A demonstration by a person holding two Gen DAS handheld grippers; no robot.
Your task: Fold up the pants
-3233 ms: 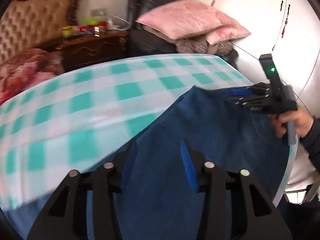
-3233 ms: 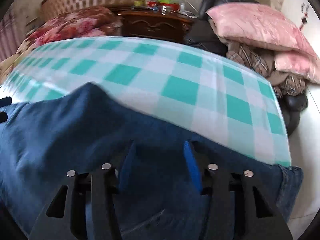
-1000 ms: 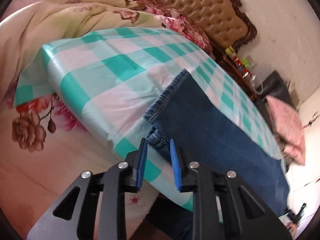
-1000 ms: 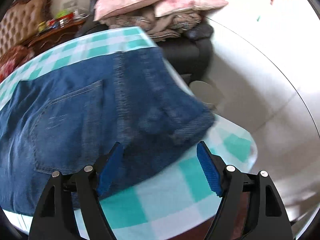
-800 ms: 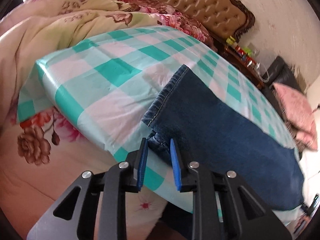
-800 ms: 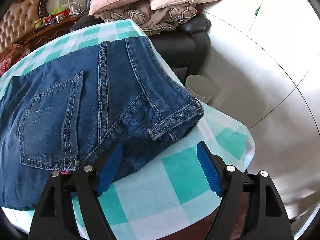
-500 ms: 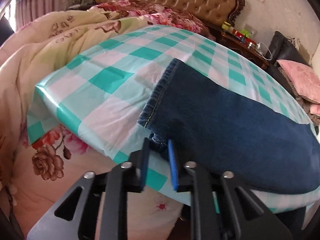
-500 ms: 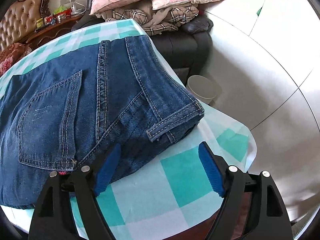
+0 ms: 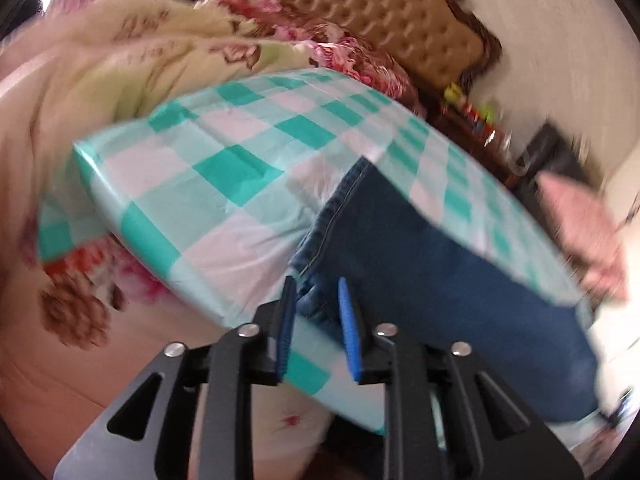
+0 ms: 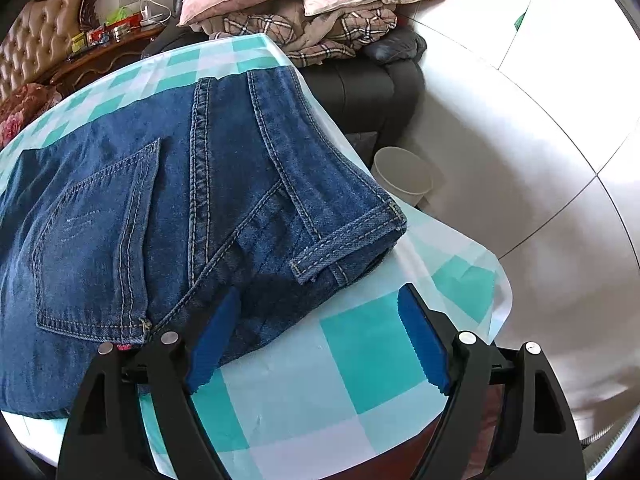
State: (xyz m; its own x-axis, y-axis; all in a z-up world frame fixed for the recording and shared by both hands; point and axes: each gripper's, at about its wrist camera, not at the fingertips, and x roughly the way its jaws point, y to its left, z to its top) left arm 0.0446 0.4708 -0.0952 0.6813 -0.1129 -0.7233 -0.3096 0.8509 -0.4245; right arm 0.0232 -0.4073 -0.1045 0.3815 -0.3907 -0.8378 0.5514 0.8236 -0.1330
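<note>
While jeans (image 9: pixel 440 264) lie on checked cloth (image 9: pixel 224 168), L gripper (image 9: pixel 316 308) jaws just widening round hem, R gripper (image 10: pixel 316 332) jaws apart.

A table covered by a glossy teal-and-white checked cloth (image 10: pixel 372 344) is seen, its surface hidden under the cloth. Dark blue denim pants (image 10: pixel 168 200) are laid flat on it, their hem (image 9: pixel 320 236) apparently near the edge.

Pants (image 10: pixel 168 200): rough blue denim. Tablecloth (image 10: pixel 360 360): smooth, glossy plastic. Headboard (image 9: pixel 360 20): tufted leather.
</note>
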